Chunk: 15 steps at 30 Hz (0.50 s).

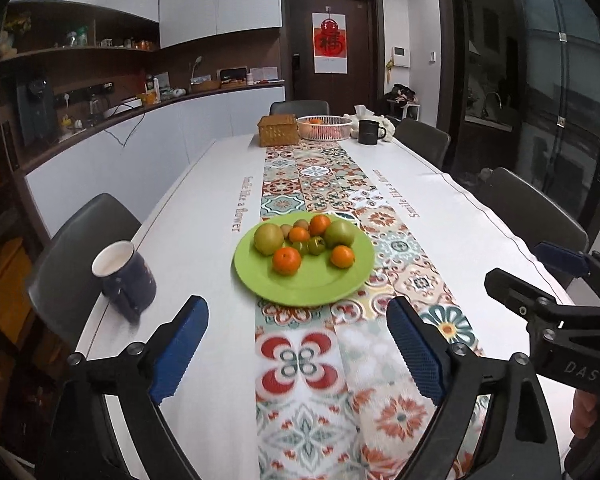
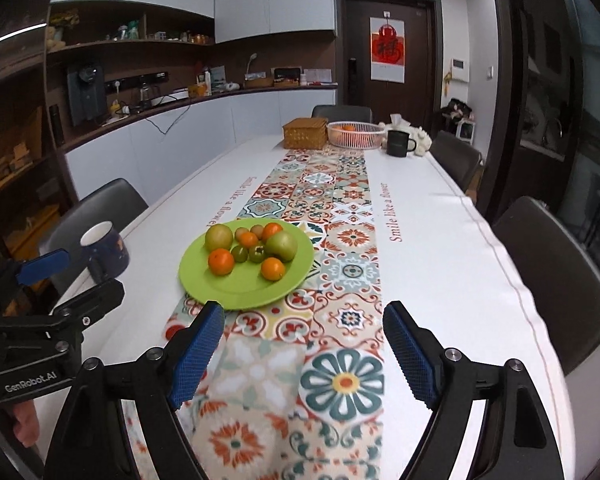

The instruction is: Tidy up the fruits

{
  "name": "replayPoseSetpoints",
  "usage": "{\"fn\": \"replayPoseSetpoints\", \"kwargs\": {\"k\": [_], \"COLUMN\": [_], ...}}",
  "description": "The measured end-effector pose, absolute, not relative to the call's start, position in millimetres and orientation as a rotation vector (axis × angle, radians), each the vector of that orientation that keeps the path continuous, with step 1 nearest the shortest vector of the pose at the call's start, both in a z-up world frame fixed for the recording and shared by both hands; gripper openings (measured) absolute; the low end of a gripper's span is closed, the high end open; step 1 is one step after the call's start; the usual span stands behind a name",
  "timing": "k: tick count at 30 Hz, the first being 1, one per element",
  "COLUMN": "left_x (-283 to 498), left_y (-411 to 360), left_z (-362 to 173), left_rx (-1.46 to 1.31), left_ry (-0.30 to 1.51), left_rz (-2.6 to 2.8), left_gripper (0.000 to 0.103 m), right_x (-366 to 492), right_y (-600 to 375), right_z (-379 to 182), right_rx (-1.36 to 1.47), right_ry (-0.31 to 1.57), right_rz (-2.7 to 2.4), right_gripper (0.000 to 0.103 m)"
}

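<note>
Table (image 1: 204, 240) with tiled runner (image 1: 320, 184) fronts kitchen shelves (image 1: 80, 52)

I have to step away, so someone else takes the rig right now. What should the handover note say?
Left gripper: open, empty, hovering short of the green plate.
Right gripper: open, empty, beside it.
Fruit: all on the plate, four oranges, e.g., two large green fruits, e.g., and smaller pieces between them.
Far end: white basket with something orange inside, wicker box.
Done: nothing visibly moved.
Left: apparently the whole sort; the destination is not shown.
</note>
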<state>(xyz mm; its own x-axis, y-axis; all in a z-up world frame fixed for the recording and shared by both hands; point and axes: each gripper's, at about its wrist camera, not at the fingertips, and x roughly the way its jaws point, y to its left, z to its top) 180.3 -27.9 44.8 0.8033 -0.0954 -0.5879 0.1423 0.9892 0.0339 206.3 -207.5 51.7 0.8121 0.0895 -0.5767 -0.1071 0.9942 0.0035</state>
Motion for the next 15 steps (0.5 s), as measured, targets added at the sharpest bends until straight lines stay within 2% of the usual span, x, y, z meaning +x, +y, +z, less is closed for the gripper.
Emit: {"fn": "replayPoseSetpoints", "kwargs": {"k": [2,15], "left_x": [170,126], "left_y": [-29,-26], "left_z": [45,49], "left_rx": [0.080,0.071], "left_ry": [0.619,0.601], "left_rz": [-0.123,-0.109], "left_gripper": [0.096,0.102], "right_x": [193,147], "right_y": [-208,-209], "right_z": [52,52], "right_rx": [-0.027,-0.001], "right_ry": [0.603,0.587], "right_rz": [0.101,0.086], "right_gripper": [0.088,0.090]}}
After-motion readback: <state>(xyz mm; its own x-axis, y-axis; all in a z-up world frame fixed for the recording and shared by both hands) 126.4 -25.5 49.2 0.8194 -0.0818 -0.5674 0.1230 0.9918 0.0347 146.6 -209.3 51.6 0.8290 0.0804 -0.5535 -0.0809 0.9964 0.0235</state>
